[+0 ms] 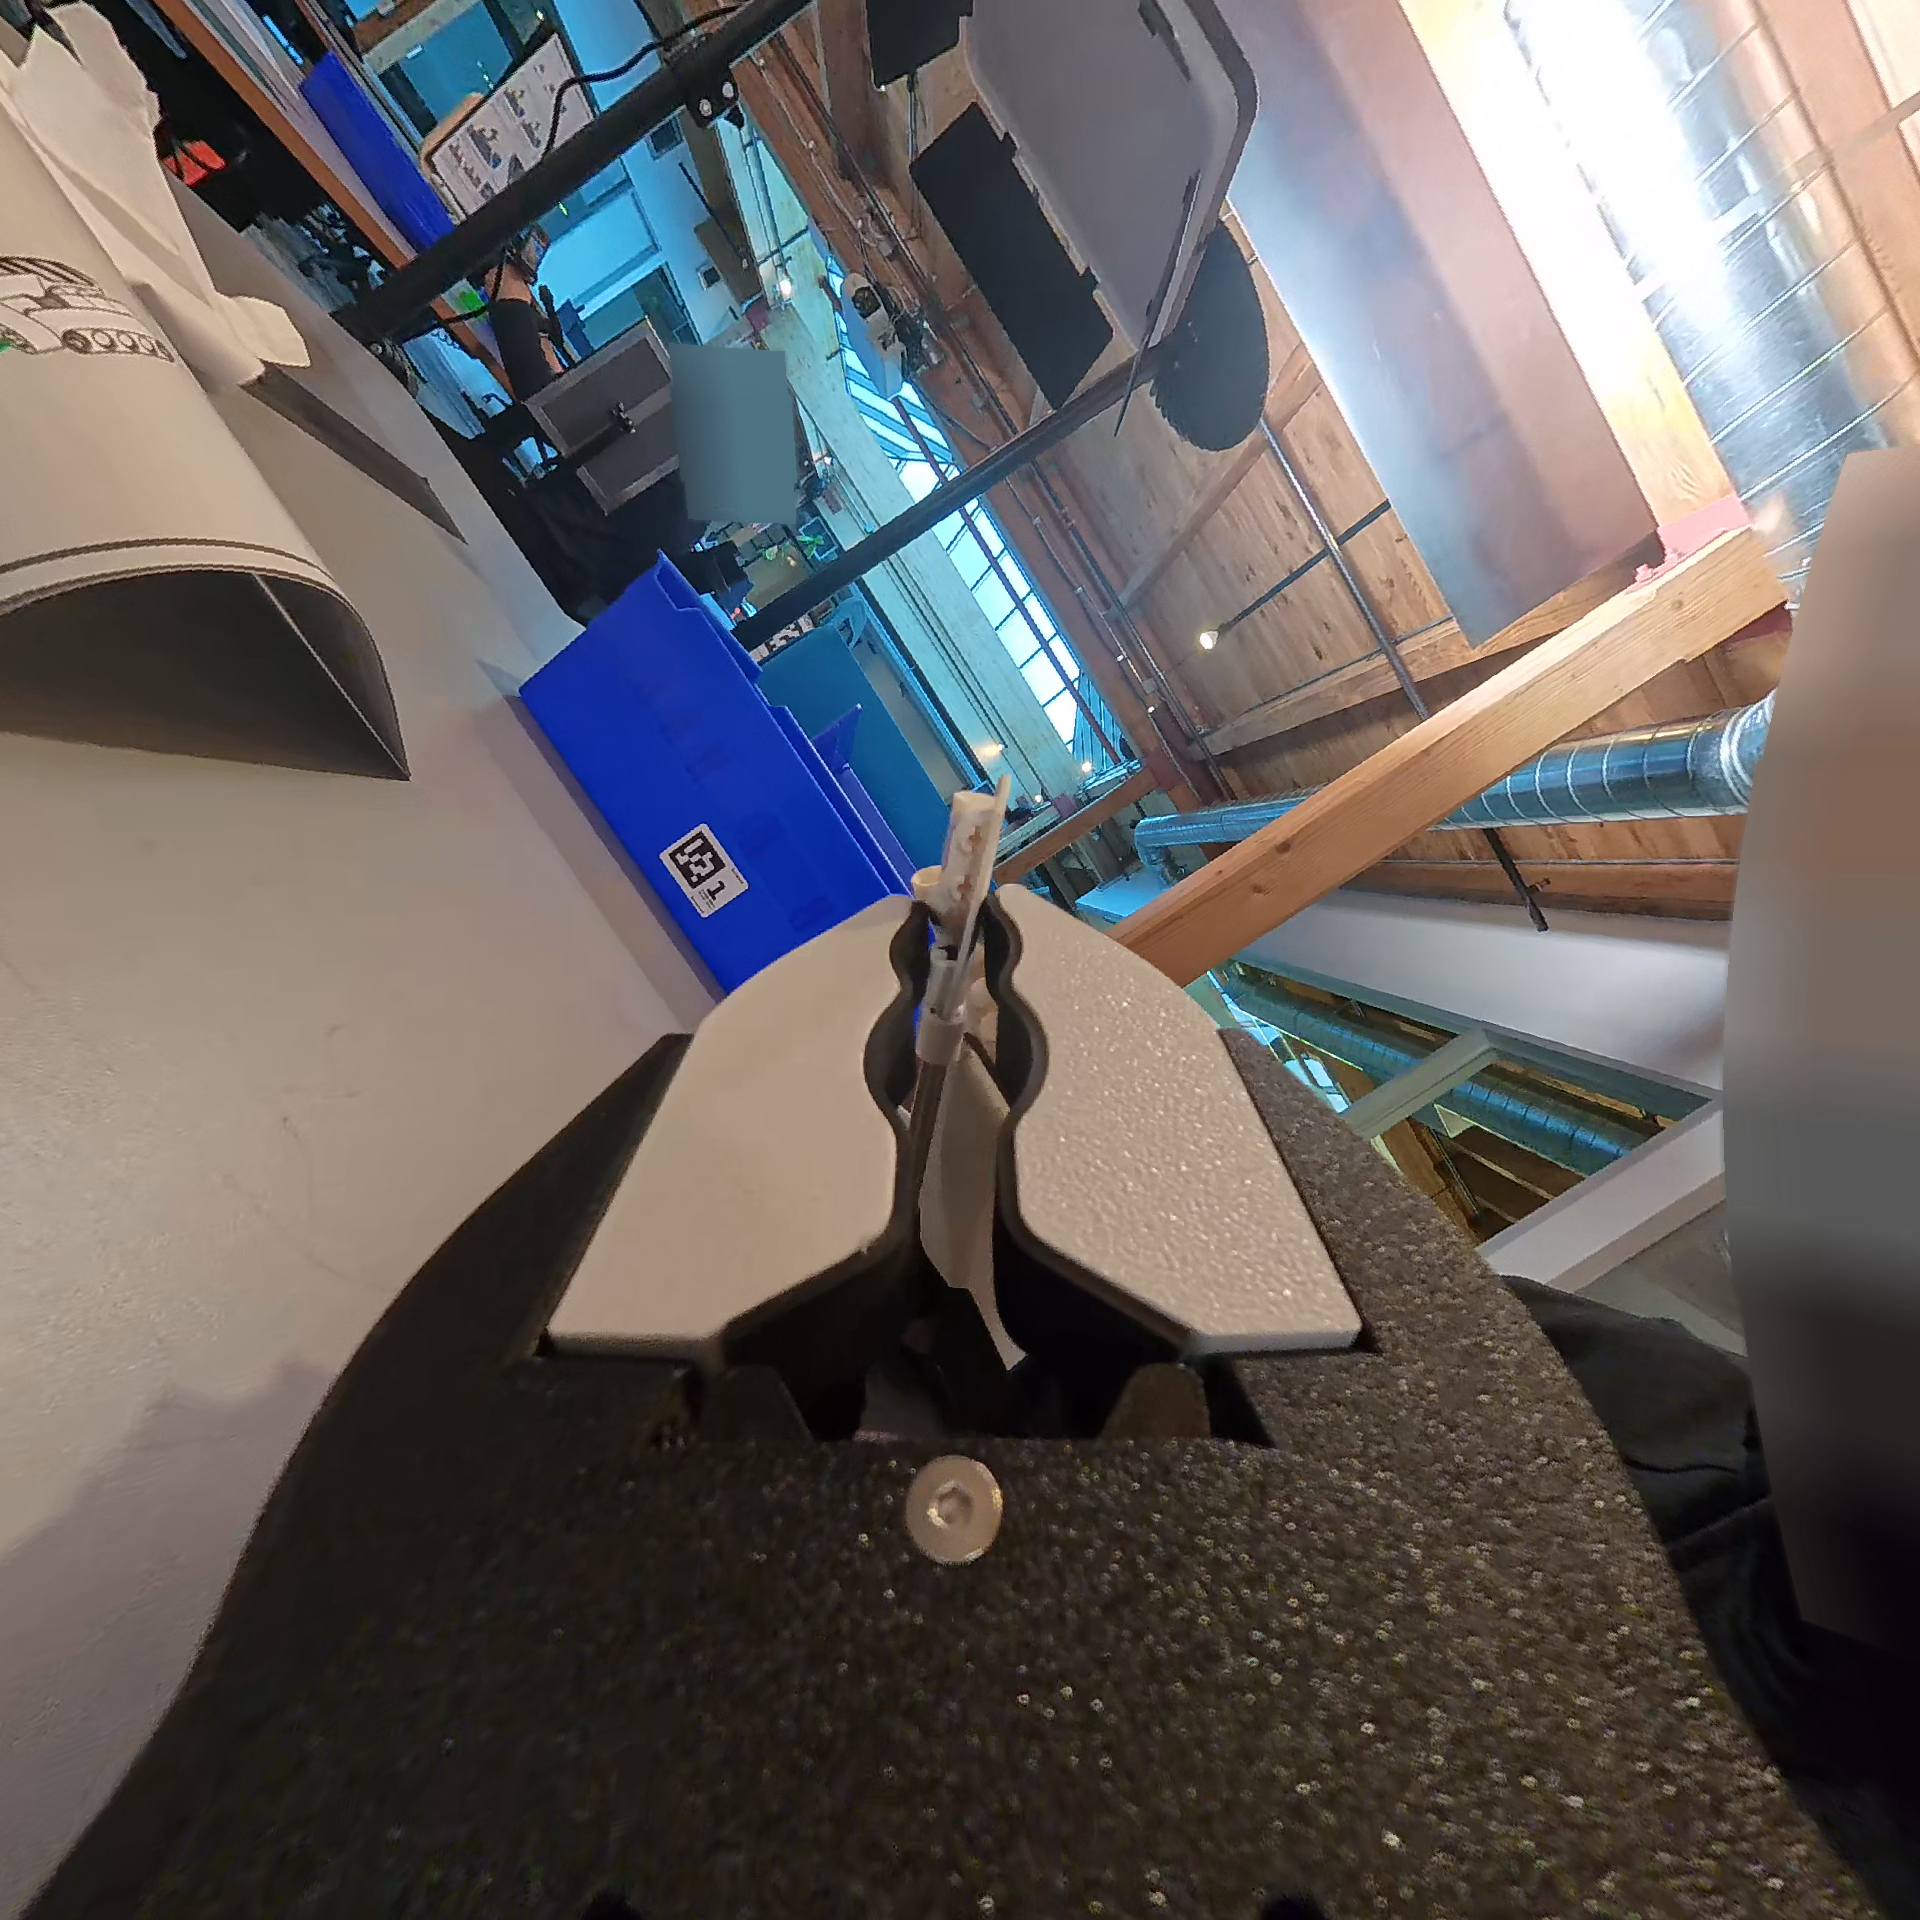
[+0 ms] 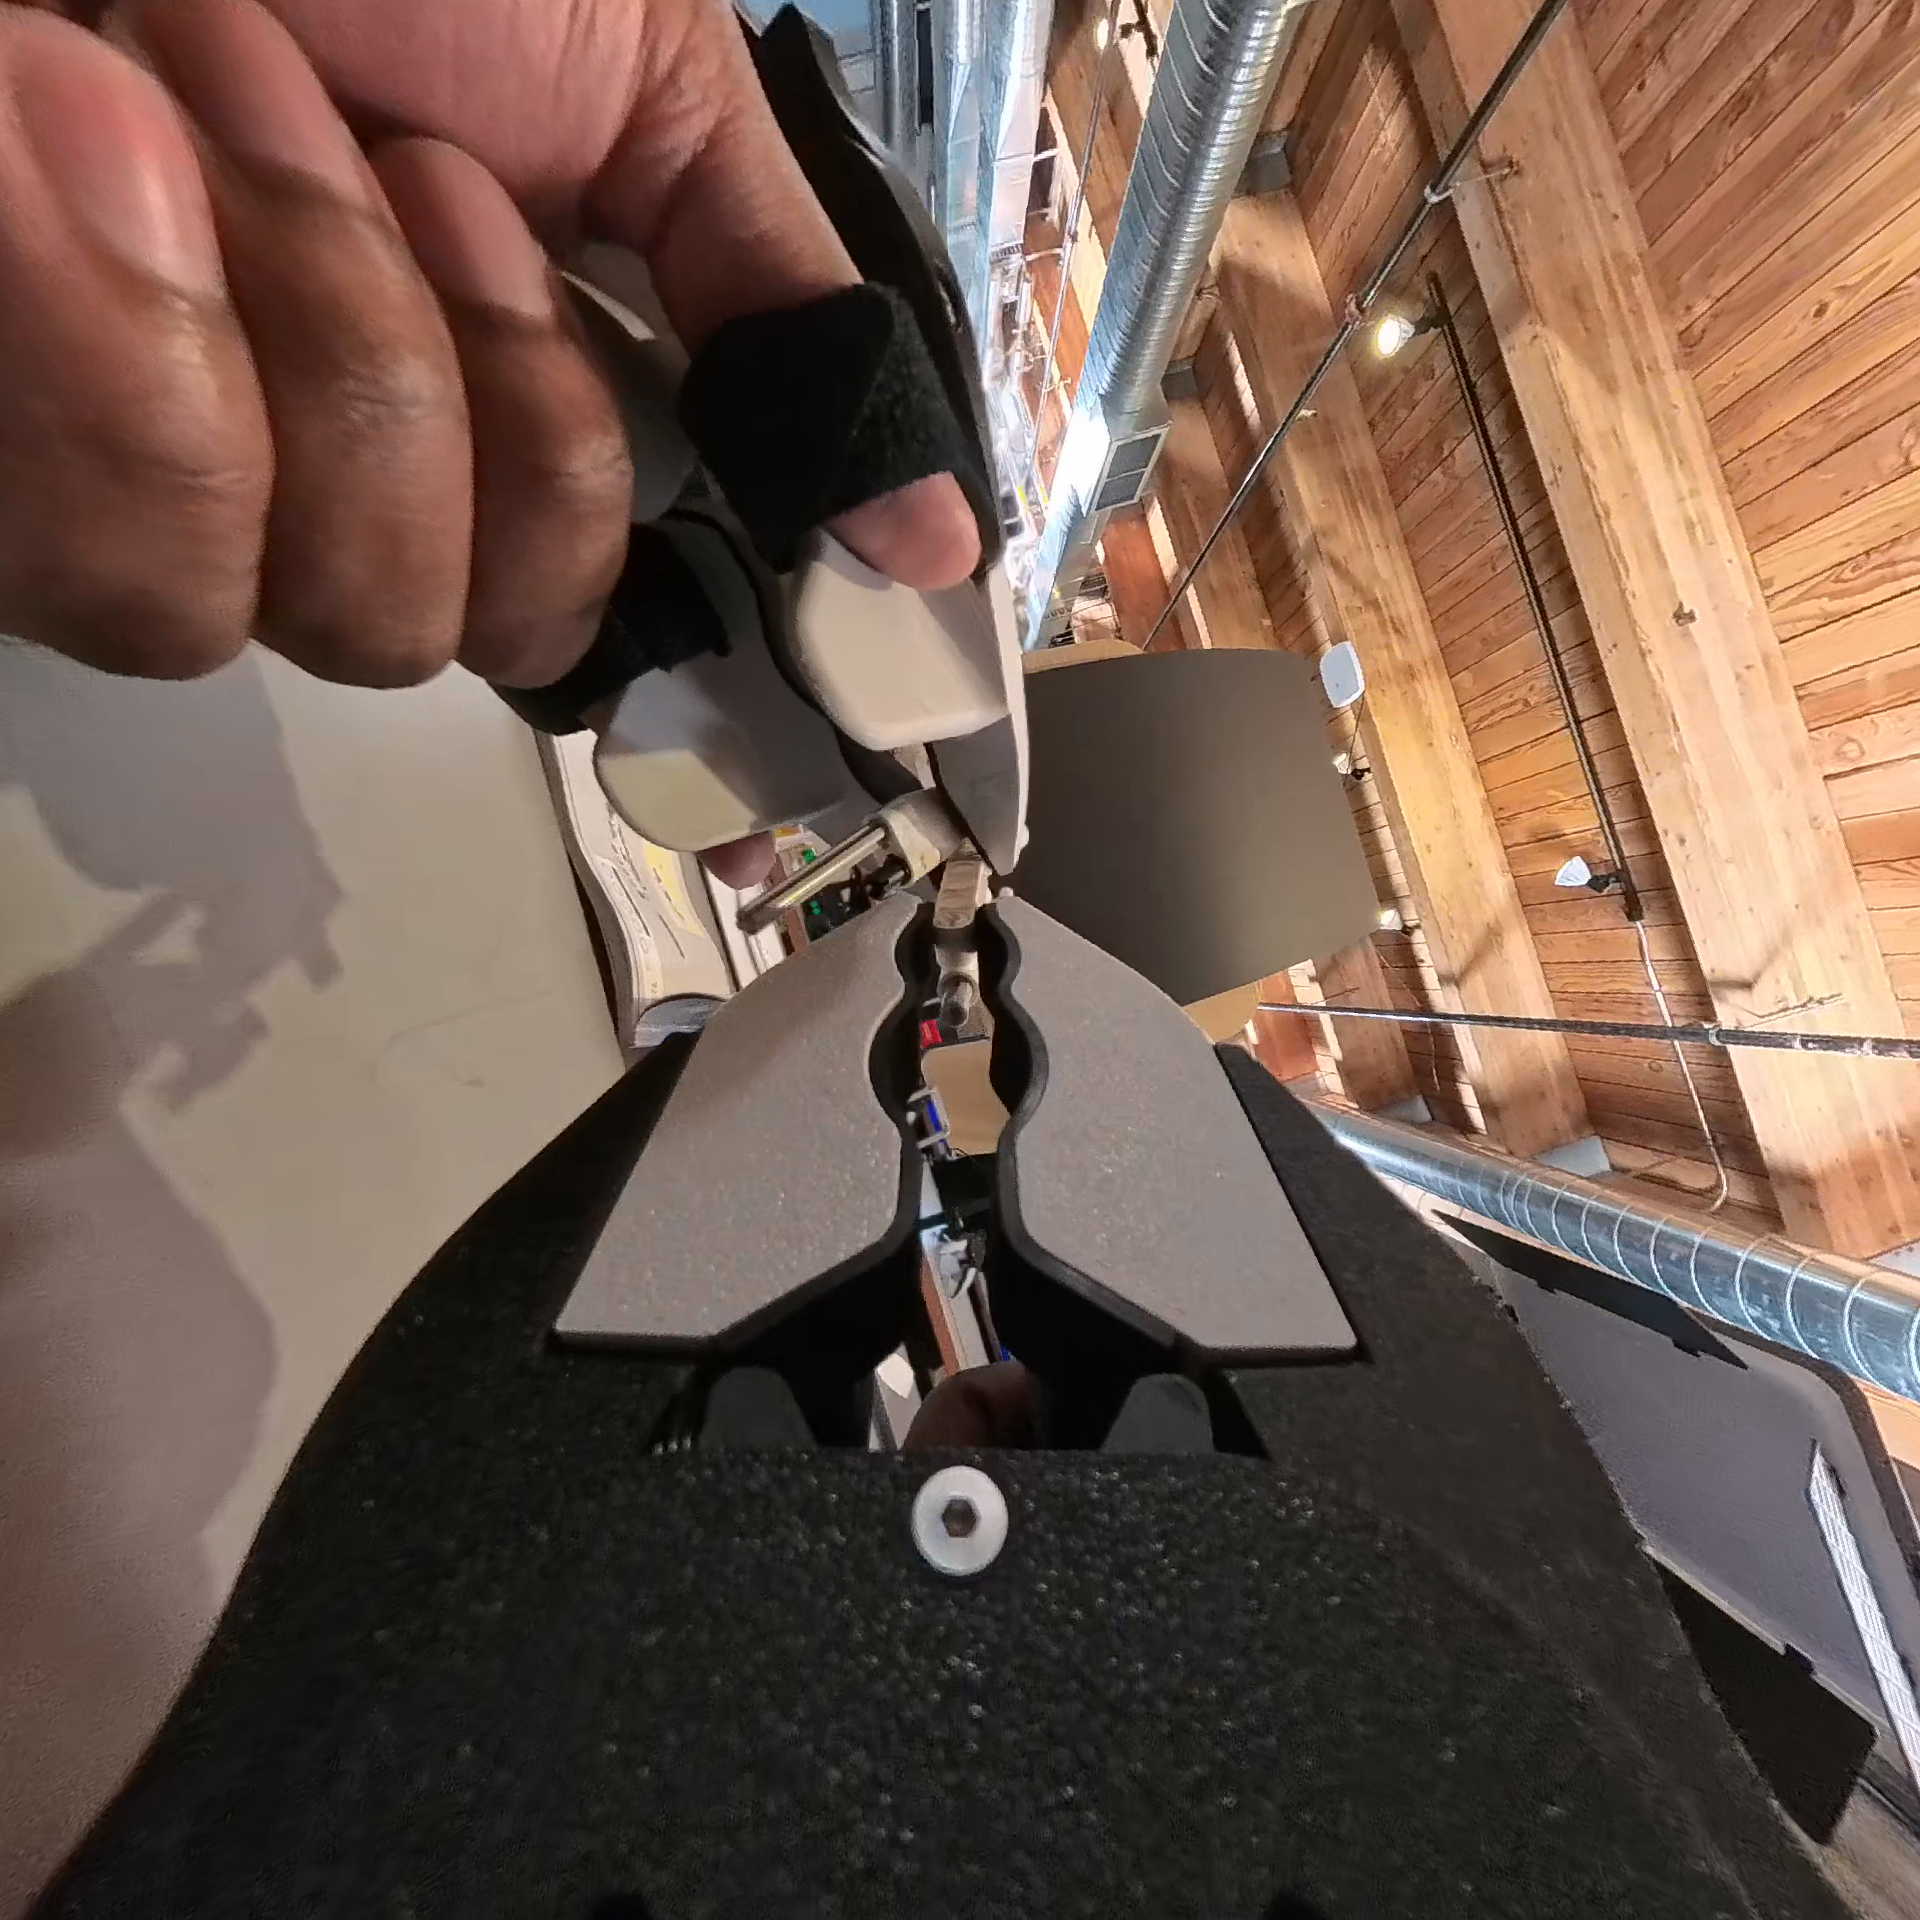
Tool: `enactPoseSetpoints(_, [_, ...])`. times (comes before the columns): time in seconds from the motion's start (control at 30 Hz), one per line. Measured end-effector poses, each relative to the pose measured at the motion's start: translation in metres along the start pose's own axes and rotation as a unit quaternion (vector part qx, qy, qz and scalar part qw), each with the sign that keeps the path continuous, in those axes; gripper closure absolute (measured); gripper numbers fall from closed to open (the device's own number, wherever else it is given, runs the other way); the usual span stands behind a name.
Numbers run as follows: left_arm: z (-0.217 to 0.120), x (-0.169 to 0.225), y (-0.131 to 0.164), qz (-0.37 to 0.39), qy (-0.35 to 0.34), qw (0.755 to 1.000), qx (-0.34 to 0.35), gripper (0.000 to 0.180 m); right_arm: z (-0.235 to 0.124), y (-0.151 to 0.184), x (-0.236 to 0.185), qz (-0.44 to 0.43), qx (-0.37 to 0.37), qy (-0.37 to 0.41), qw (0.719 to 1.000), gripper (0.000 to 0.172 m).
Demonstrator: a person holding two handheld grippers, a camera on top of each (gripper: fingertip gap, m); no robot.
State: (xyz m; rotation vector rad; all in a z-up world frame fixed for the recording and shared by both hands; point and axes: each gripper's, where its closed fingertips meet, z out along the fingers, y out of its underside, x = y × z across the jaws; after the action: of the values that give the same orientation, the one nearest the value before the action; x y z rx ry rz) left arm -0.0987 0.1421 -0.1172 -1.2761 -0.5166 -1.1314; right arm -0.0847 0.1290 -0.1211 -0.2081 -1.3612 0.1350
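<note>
Both of your grippers are pinching small thin parts up in the air.

Your left gripper is squeezing nearly shut on a small white plastic connector with a thin dark wire (its tip is poking past the fingers, near the blue bin). Your right gripper is pinching nearly shut on a thin grey pin, right under the other gripper and your hand. If you are twisting or tugging, I think a part could be slipping out or bending.
</note>
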Motion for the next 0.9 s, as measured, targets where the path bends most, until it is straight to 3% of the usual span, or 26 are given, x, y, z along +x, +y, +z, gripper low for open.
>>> enactPoseSetpoints(0.13, [-0.001, 0.001, -0.002, 0.0, 0.003, 1.0, 0.009, 0.171, -0.001, 0.0, 0.002, 0.029, 0.007, -0.006, 1.0, 0.165])
enactPoseSetpoints(0.3, [-0.001, 0.004, -0.004, 0.001, 0.015, 1.0, 0.02, 0.171, -0.002, 0.0, 0.007, 0.128, 0.026, -0.029, 0.991, 0.165])
enactPoseSetpoints(0.53, [-0.005, 0.0, -0.014, 0.002, 0.013, 0.999, 0.05, 0.173, -0.002, 0.005, 0.02, 0.301, 0.049, -0.061, 0.95, 0.165])
enactPoseSetpoints(0.63, [-0.005, 0.004, -0.016, -0.002, 0.028, 0.998, 0.058, 0.173, 0.0, 0.007, 0.029, 0.43, 0.07, -0.078, 0.897, 0.165])
enactPoseSetpoints(0.77, [-0.006, 0.007, -0.018, -0.009, 0.05, 0.996, 0.074, 0.173, 0.001, 0.003, 0.043, 0.603, 0.12, -0.097, 0.783, 0.165])
enactPoseSetpoints(0.9, [-0.007, 0.014, -0.02, -0.002, 0.076, 0.994, 0.084, 0.173, 0.007, 0.001, 0.038, 0.699, 0.132, -0.121, 0.692, 0.164])
